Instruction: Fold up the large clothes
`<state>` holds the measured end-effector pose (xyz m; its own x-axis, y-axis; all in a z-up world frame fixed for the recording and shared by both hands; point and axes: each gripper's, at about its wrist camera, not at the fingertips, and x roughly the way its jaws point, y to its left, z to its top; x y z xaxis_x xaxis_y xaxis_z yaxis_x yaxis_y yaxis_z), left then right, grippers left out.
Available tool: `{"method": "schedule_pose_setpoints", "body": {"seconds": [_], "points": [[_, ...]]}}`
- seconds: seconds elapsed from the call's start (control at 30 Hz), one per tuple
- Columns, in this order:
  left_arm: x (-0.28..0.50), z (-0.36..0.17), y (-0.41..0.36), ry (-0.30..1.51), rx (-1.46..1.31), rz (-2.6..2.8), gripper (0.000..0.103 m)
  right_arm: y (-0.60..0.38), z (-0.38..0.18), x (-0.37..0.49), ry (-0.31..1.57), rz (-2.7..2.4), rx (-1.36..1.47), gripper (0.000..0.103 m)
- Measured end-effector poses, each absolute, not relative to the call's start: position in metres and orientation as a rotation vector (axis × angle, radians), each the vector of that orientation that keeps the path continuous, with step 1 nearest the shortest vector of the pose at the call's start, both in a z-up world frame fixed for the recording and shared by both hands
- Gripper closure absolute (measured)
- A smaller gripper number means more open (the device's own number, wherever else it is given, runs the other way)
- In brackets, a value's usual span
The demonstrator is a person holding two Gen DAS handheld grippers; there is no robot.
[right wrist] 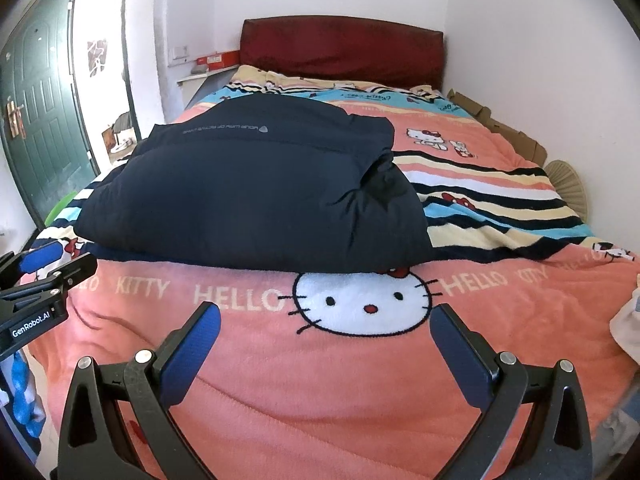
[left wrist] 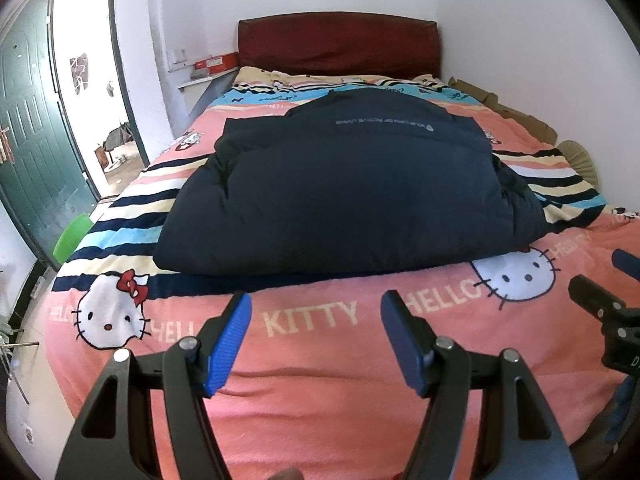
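Straight ahead of both open, empty jaws, the navy padded jacket (left wrist: 352, 196) lies folded on the Hello Kitty blanket (left wrist: 320, 360), long axis across. The left gripper (left wrist: 316, 340) faces its middle, the right gripper (right wrist: 326, 344) its right end.

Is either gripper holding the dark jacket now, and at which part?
Nothing is held. The left gripper and right gripper are both open above the blanket, short of the folded navy jacket.
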<state>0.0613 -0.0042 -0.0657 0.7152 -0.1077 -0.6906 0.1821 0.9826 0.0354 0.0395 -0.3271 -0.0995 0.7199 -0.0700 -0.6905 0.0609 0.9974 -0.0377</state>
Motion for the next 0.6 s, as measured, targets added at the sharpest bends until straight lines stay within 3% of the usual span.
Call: {"method": "schedule_pose_setpoints", "body": {"seconds": [0.6], "points": [[0.0550, -0.0593, -0.0043, 0.763, 0.119, -0.152, 0.038, -0.3276, -0.0959, 0.0370, 0.755, -0.074, -0.015, 0.000]]}}
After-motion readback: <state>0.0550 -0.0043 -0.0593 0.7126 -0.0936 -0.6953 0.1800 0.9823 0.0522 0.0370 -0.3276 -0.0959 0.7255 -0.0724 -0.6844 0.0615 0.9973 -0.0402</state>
